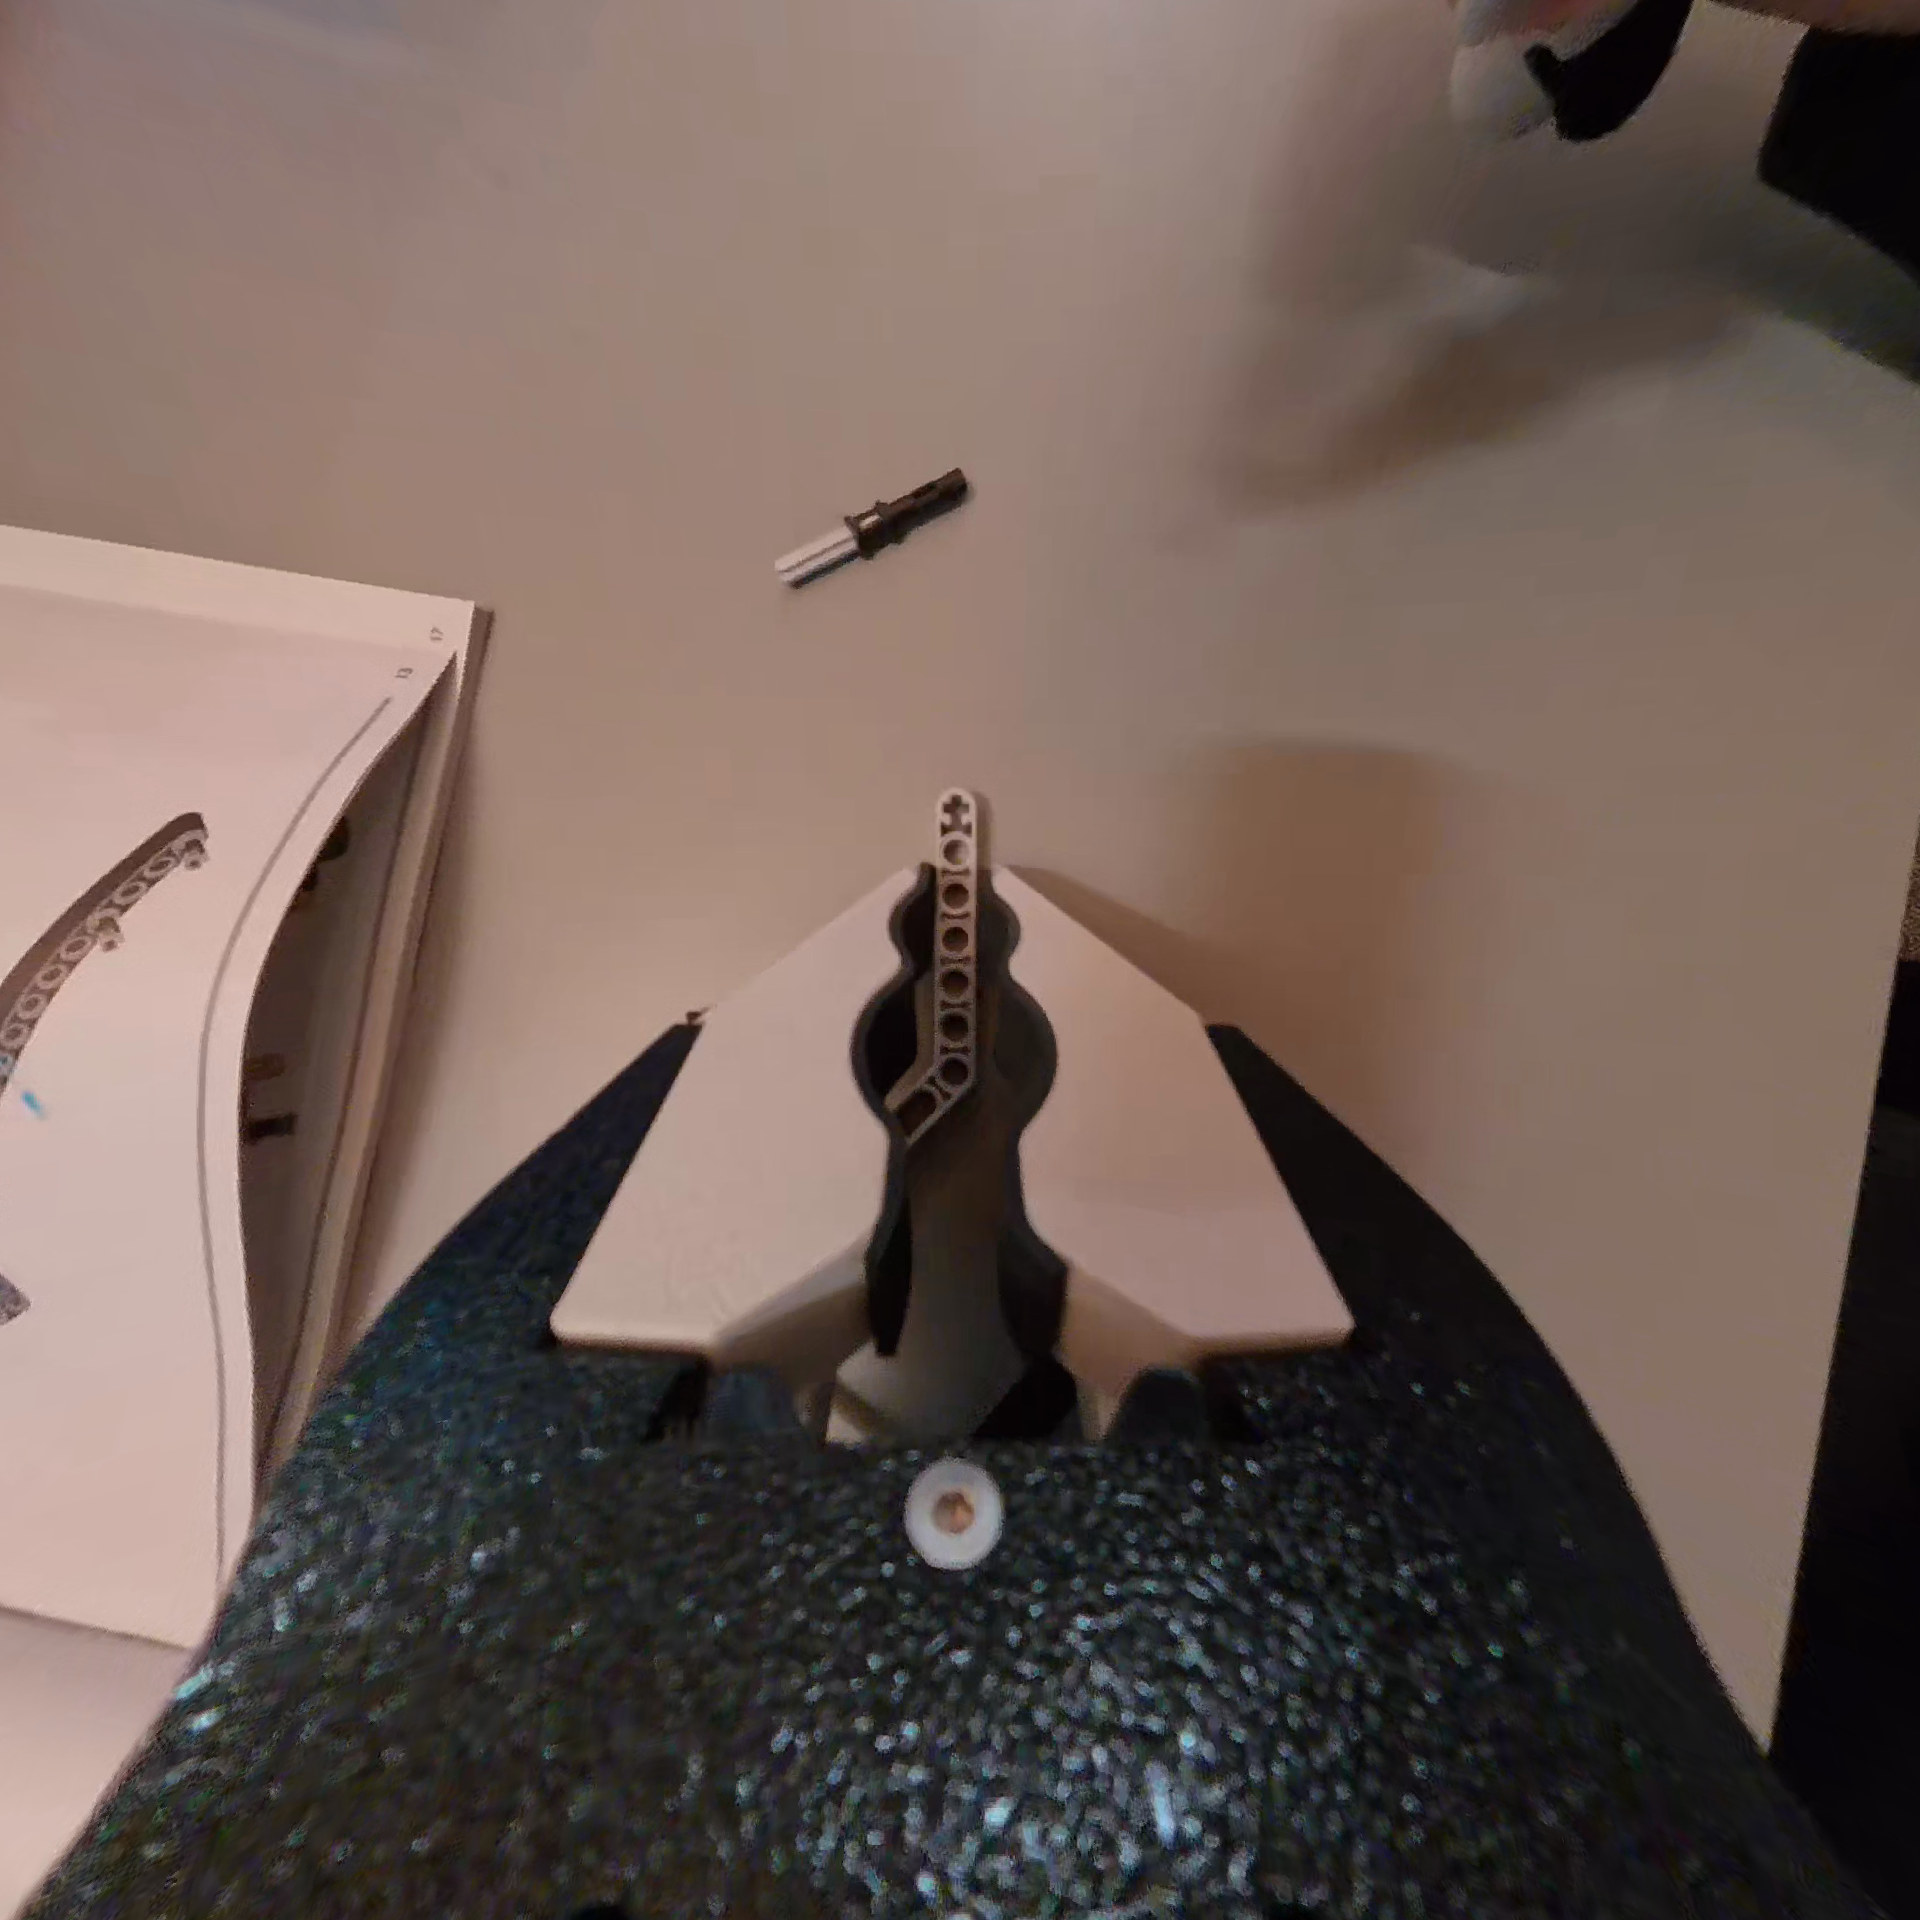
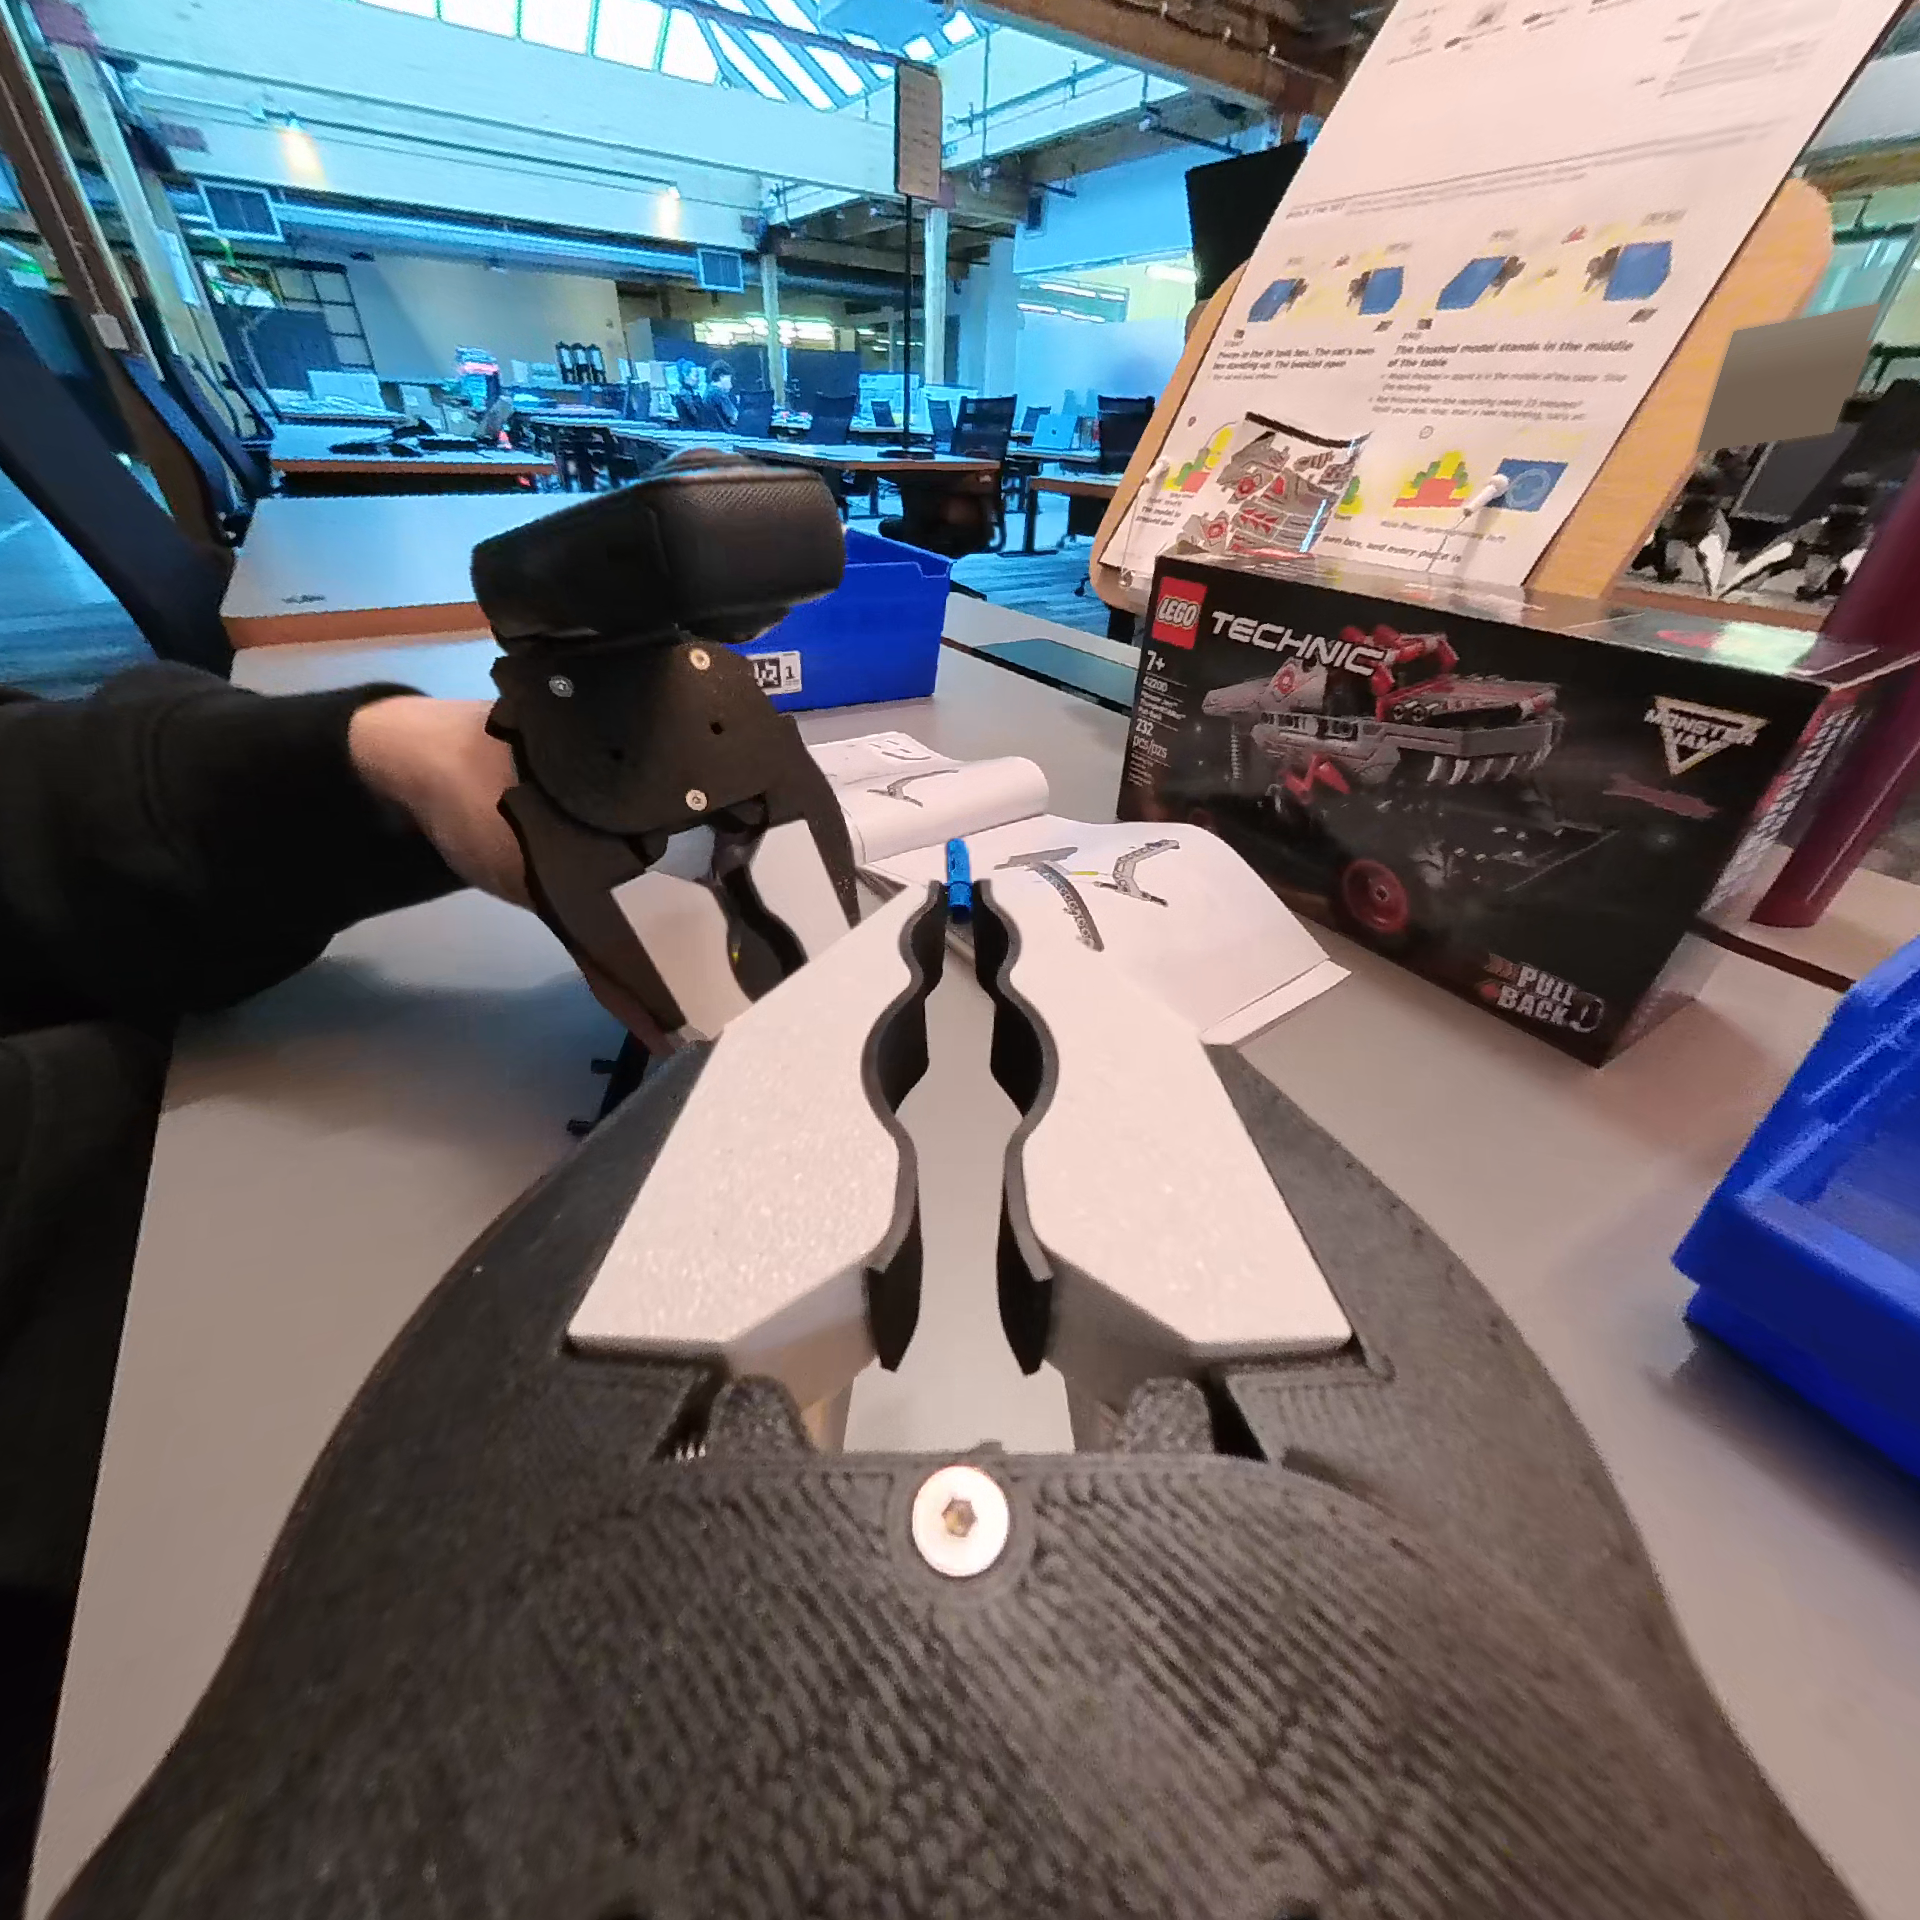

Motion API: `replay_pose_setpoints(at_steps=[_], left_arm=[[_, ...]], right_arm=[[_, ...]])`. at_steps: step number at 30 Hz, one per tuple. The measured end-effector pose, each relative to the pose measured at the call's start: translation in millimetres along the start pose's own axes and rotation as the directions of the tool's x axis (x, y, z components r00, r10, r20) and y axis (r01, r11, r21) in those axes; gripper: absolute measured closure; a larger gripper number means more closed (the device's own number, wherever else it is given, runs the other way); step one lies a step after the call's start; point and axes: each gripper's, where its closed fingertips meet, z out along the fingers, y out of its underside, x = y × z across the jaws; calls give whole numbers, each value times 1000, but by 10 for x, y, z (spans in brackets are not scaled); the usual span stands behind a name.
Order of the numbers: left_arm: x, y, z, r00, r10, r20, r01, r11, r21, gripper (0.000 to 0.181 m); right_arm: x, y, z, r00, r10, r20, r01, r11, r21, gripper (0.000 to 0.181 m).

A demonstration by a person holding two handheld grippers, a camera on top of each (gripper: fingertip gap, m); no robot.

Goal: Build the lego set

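The left gripper [image 1: 961, 883] is seen closed tight on a grey bent lego beam [image 1: 954, 971], which is pinched upright between the dark inner pads, its cross-holed tip poking out past the fingertips. The gripper is held above the pale worktop [image 1: 1351, 935]. Ahead of it, out in the open middle of the worktop, a small black-and-grey pin [image 1: 873, 527] is lying on its side, well apart from everything else. At the worktop's left edge in this view, the instruction booklet [image 1: 208, 987] is spread open, pages curling up, a drawing of a curved beam showing.

In the right wrist view, the right gripper [image 2: 958, 914] is narrowed onto a small blue pin [image 2: 956, 878], gripped at the very fingertips and standing nearly upright, sticking up above them. The same open booklet [image 2: 1143, 914] is lying just beyond those tips. The left gripper [image 2: 727, 935] is seen to the left, held by a hand [image 2: 436, 790] in a black sleeve [image 2: 156, 831], pointed down at the worktop [image 2: 364, 1091].

Behind the booklet, the lego set's box [image 2: 1455, 810] is standing toward the far right of the worktop, with a printed sheet on a wooden stand [image 2: 1455, 312] propped behind it. A blue bin [image 2: 862, 623] is placed at the far edge, and another blue bin [image 2: 1818, 1247] at the right edge.
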Motion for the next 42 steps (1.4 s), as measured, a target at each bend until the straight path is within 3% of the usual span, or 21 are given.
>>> replay_pose_setpoints(at_steps=[1, 4, 6, 9, 11, 15, 17, 22, 38, 42], left_arm=[[-3, -7, 5, 1000, 9, -1, -9, 1000, 10, 176], [-84, -46, -30, 999, 22, 47, -25, 998, 59, 176], [-70, -259, -214, 999, -50, 2, 48, 971, 233, 176], [-16, -678, -781, 957, -161, -242, 271, 794, 544, 176], [9, -825, -1150, 899, -144, -415, 402, 648, 647, 176], [9, -883, -1565, 766, -50, -641, 598, 423, 681, 176], [34, -884, -1619, 721, -14, -693, 645, 379, 663, 176], [128, -927, -1662, 667, 51, -743, 681, 363, 636, 176], [147, -931, -1615, 712, 33, -702, 637, 389, 665, 176], [144, -916, -1573, 737, 10, -675, 608, 424, 671, 176]], right_arm=[[0, 4, 10, 1000, 9, 1, -9, 1000, 2, 179], [-19, 26, 39, 1000, 9, 8, -9, 1000, -15, 179], [-71, -29, 50, 1000, -3, 29, 3, 1000, 0, 179], [-167, -249, 57, 998, 12, 69, -18, 996, 91, 179], [-237, -398, 63, 995, 26, 101, -42, 988, 152, 179], [-398, -580, 139, 985, 44, 166, -78, 975, 208, 179], [-474, -635, 182, 982, 36, 184, -76, 974, 216, 179], [-552, -649, 250, 982, 16, 188, -52, 981, 189, 179], [-516, -644, 266, 985, 32, 170, -66, 978, 199, 179], [-504, -598, 271, 987, 25, 160, -52, 984, 169, 179]])
